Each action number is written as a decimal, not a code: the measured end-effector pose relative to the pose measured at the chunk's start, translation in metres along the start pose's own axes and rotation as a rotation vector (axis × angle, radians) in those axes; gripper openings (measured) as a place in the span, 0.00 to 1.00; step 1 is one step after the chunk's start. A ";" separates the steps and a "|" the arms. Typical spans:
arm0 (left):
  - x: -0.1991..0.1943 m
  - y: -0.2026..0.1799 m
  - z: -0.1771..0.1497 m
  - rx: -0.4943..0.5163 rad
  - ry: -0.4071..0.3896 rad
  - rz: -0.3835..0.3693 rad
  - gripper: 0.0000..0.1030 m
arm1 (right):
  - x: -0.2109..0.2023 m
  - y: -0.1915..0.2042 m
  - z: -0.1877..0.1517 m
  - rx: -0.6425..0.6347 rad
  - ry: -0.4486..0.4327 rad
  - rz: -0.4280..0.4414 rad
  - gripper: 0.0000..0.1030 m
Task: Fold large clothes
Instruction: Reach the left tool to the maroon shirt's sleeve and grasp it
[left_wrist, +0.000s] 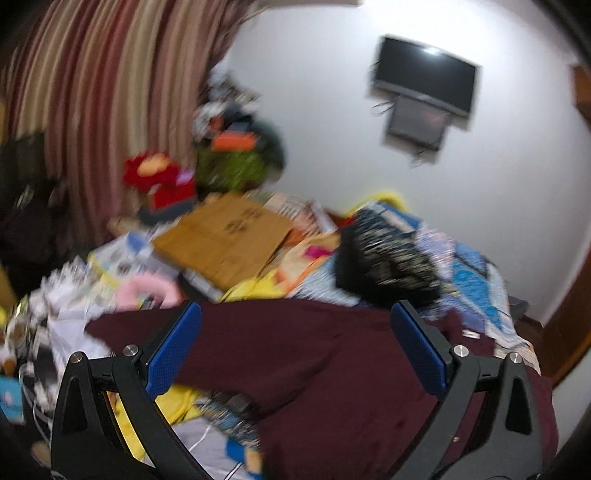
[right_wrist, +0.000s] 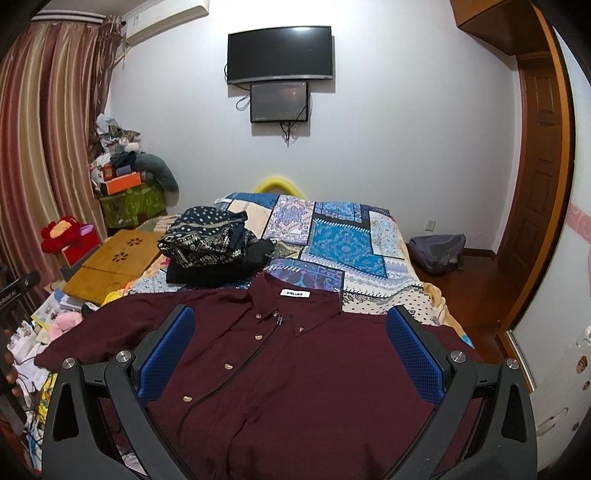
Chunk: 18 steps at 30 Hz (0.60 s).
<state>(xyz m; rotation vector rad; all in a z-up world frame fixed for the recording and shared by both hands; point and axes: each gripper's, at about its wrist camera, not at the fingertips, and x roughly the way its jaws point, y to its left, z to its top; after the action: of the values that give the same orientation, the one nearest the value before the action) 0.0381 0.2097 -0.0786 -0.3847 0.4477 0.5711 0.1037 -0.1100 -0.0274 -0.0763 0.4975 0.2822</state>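
Maroon shirt (right_wrist: 295, 369) lies spread flat, buttoned, on patchwork bed (right_wrist: 354, 236); left tool (left_wrist: 295, 325) and right tool (right_wrist: 290, 328) both gape wide, holding nothing.

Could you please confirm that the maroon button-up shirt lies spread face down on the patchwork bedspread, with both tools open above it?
Not quite: the maroon button-up shirt lies face up, its buttons and white collar label showing in the right wrist view. It is spread on the patchwork bedspread, with the left tool and right tool open.
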 end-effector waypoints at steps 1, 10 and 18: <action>0.011 0.015 -0.002 -0.040 0.035 0.020 1.00 | 0.003 0.001 0.001 -0.001 0.005 -0.001 1.00; 0.087 0.127 -0.053 -0.352 0.322 0.108 1.00 | 0.057 0.005 0.005 -0.009 0.100 -0.009 1.00; 0.150 0.179 -0.114 -0.651 0.533 -0.046 0.92 | 0.105 0.010 0.000 0.027 0.218 0.014 1.00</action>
<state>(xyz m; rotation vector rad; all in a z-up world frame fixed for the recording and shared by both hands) 0.0118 0.3598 -0.2892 -1.1839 0.7578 0.5586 0.1891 -0.0744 -0.0780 -0.0774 0.7185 0.2821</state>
